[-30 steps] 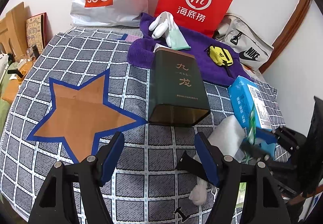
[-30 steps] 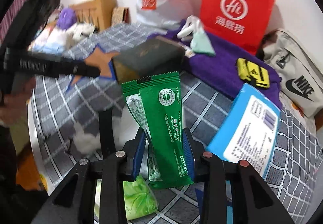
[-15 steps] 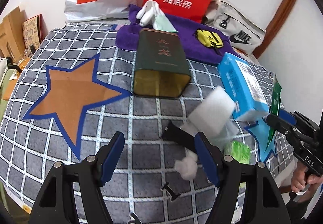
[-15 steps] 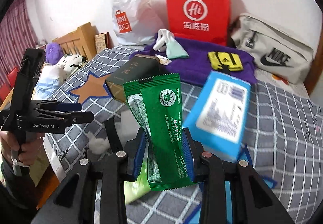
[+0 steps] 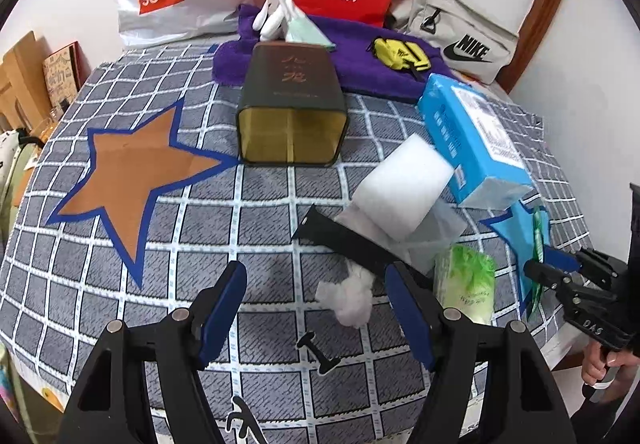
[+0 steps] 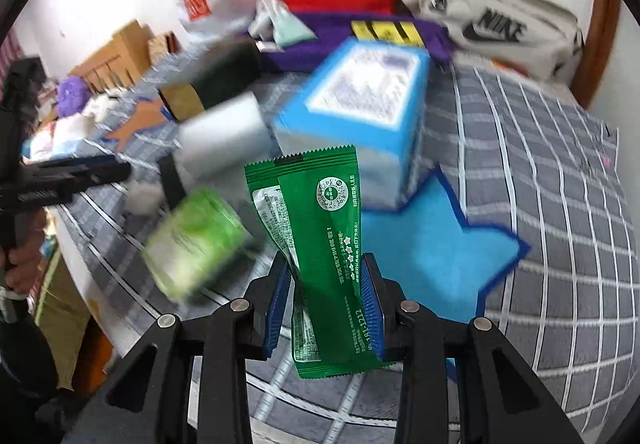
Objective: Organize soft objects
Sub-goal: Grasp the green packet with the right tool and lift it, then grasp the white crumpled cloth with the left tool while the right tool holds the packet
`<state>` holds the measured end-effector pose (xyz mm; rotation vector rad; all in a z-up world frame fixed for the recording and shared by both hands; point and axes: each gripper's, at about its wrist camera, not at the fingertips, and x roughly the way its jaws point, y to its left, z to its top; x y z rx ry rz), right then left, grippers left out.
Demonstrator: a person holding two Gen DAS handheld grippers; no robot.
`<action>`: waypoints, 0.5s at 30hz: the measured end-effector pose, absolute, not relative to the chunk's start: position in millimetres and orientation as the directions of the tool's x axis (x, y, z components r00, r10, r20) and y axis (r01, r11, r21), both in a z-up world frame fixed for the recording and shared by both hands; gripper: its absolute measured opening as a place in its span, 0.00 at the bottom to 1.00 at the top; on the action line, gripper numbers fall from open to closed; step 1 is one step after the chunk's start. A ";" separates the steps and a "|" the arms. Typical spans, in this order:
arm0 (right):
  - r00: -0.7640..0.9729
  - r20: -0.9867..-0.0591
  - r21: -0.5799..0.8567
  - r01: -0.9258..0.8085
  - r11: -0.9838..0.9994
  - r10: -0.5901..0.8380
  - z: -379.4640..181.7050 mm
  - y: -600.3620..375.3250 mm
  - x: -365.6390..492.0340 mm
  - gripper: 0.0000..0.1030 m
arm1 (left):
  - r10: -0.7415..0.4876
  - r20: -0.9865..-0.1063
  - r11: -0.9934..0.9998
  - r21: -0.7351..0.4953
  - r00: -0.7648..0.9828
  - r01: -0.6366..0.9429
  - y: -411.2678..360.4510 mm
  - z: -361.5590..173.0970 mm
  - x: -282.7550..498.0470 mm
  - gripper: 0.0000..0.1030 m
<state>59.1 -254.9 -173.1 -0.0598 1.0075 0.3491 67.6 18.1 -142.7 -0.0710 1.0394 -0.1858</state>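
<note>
Glossy green plastic sachet (image 6: 320, 244); woven checked cloth (image 5: 260, 204).

The left tool (image 5: 314, 300) hangs with its blue-padded fingers (image 5: 224, 304) spread wide apart, nothing between them, angled downward; seen from the right wrist view, the same tool (image 6: 120, 170) reaches in from the left edge, a bare hand (image 6: 20, 264) wrapped round its black handle; the right tool (image 6: 326, 296) has its ribbed blue pads (image 6: 370, 304) pressed against a green sachet (image 6: 316, 244), which stands upright between them; in the left wrist view it (image 5: 560, 272) juts in from the right, fingers of the right hand (image 5: 600, 368) curled round its grip.
</note>
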 end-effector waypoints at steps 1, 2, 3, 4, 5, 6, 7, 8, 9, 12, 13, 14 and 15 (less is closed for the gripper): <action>0.479 -0.841 0.105 -0.308 0.946 0.249 -177.5 -255.4 60.3 0.34 | -0.185 -0.851 0.982 -0.145 0.491 0.118 18.1 -143.5 66.8 0.68; 0.478 -0.846 0.096 -0.301 0.949 0.237 -182.0 -255.2 61.8 0.34 | -0.183 -0.853 0.983 -0.143 0.488 0.118 18.4 -144.4 65.9 0.68; 0.474 -0.849 0.093 -0.301 0.949 0.234 -184.5 -254.7 62.6 0.34 | -0.176 -0.856 0.984 -0.137 0.486 0.116 18.5 -145.4 65.1 0.68; 0.469 -0.852 0.092 -0.302 0.949 0.231 -187.5 -253.8 63.7 0.35 | -0.170 -0.858 0.985 -0.131 0.484 0.114 18.6 -146.3 64.3 0.68; 0.469 -0.853 0.089 -0.306 0.948 0.231 -188.9 -252.9 63.9 0.35 | -0.168 -0.859 0.985 -0.129 0.484 0.113 18.8 -147.2 63.7 0.68; 0.476 -0.849 0.082 -0.310 0.947 0.230 -188.5 -252.5 63.4 0.36 | -0.170 -0.860 0.985 -0.131 0.481 0.114 19.0 -148.2 63.2 0.68; 0.478 -0.848 0.077 -0.316 0.946 0.229 -188.0 -252.5 62.4 0.37 | -0.174 -0.860 0.984 -0.135 0.479 0.116 18.9 -149.3 63.0 0.68; 0.473 -0.851 0.075 -0.320 0.945 0.227 -188.1 -253.0 62.0 0.38 | -0.178 -0.861 0.983 -0.137 0.476 0.120 18.3 -150.6 63.2 0.68; 0.470 -0.853 0.074 -0.324 0.943 0.228 -188.9 -253.6 61.8 0.44 | -0.183 -0.862 0.982 -0.139 0.472 0.126 16.9 -152.2 63.6 0.68; 0.476 -0.852 0.048 -0.344 0.938 0.218 -191.3 -251.3 58.6 0.48 | -0.202 -0.861 0.978 -0.148 0.468 0.149 11.9 -156.1 63.8 0.68; 0.482 -0.850 0.038 -0.347 0.937 0.213 -192.4 -250.2 57.8 0.48 | -0.206 -0.859 0.976 -0.148 0.468 0.158 10.0 -157.4 63.8 0.68; 0.491 -0.846 0.031 -0.347 0.937 0.209 -192.7 -249.4 56.8 0.47 | -0.204 -0.859 0.976 -0.140 0.470 0.168 7.6 -158.9 63.7 0.68; 0.499 -0.842 0.024 -0.347 0.938 0.206 -192.8 -248.4 56.3 0.45 | -0.194 -0.862 0.977 -0.125 0.467 0.175 4.4 -161.0 64.2 0.68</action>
